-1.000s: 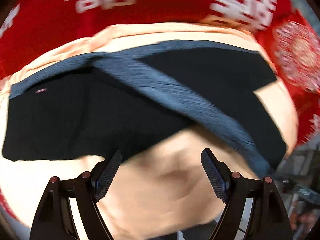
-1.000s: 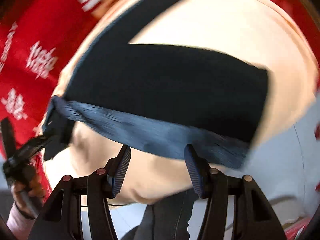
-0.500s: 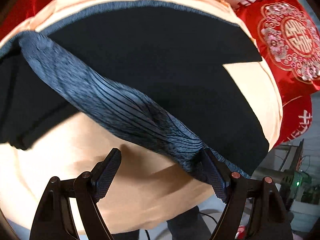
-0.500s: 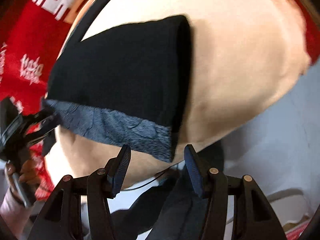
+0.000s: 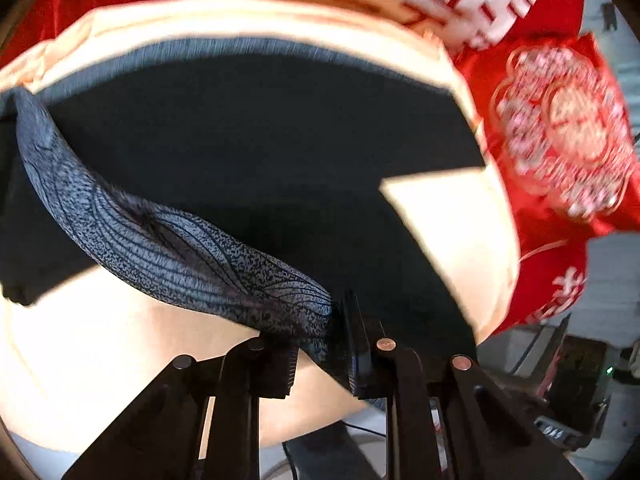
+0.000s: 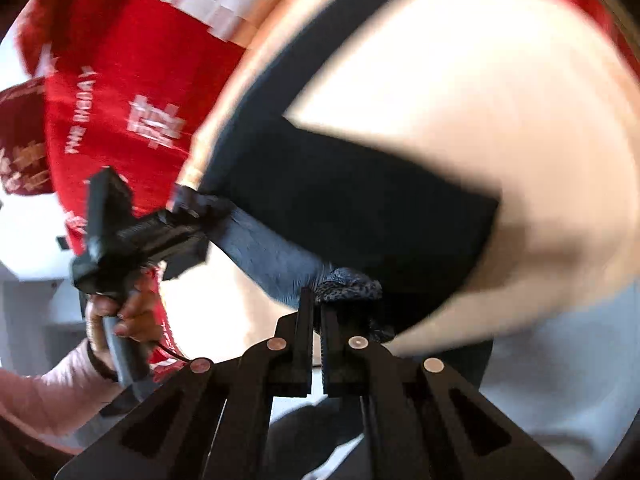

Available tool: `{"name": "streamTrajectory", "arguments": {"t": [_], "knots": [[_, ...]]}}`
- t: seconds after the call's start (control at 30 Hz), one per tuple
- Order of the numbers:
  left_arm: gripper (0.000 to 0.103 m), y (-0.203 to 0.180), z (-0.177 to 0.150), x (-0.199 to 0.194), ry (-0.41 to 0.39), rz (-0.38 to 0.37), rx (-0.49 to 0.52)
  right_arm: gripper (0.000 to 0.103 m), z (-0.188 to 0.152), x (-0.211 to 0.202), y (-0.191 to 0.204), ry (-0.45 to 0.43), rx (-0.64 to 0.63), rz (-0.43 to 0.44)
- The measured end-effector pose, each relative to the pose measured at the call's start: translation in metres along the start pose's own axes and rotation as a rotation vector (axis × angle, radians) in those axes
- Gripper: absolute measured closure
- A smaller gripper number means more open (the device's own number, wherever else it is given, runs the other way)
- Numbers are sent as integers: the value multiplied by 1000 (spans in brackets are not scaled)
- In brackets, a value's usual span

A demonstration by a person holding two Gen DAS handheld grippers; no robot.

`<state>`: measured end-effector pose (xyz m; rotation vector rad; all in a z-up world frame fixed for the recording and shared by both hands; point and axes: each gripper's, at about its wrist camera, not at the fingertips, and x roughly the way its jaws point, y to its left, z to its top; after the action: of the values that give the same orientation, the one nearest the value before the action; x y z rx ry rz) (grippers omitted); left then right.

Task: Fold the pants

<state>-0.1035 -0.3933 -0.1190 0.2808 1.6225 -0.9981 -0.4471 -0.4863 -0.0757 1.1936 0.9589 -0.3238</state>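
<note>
Each claw, left and right, pinches the pants' grey waistband, stretched lengthwise between them.

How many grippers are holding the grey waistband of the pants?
2. The left gripper pinches one end of the waistband; the right gripper pinches the other end. Both have just closed on it.

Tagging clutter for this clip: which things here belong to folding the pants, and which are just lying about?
Part of the job:
- black pants with a grey speckled waistband
- left gripper, shut on the waistband
- right gripper, shut on the waistband
- peach-coloured bed sheet under the pants

Lying about:
- red bedding with white characters
- red embroidered cushion
</note>
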Motion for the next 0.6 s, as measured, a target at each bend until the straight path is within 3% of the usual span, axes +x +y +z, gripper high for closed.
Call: {"name": "streamTrajectory", "arguments": {"t": [0.17,0.33,0.43,0.5,0.53,0.57,0.6], "knots": [[82,-22,55,-25,-95,-3,24,100,96,-21,25,-81,-113,-7],[82,-28,123,-28,-176,29,57,100,206,-15,21,-127,-119,-80],[81,-27,150,-18,-191,58,65,100,251,3,14,-132,-135,-158],[75,-27,161,-8,-174,88,74,100,281,25,17,-115,-165,-244],[62,-28,162,-4,-170,117,84,100,290,36,16,-104,-180,-287],[43,-30,161,-2,-173,146,90,99,299,45,15,-94,-193,-327],[38,-29,158,-2,-179,183,98,97,304,53,12,-90,-202,-371]]}}
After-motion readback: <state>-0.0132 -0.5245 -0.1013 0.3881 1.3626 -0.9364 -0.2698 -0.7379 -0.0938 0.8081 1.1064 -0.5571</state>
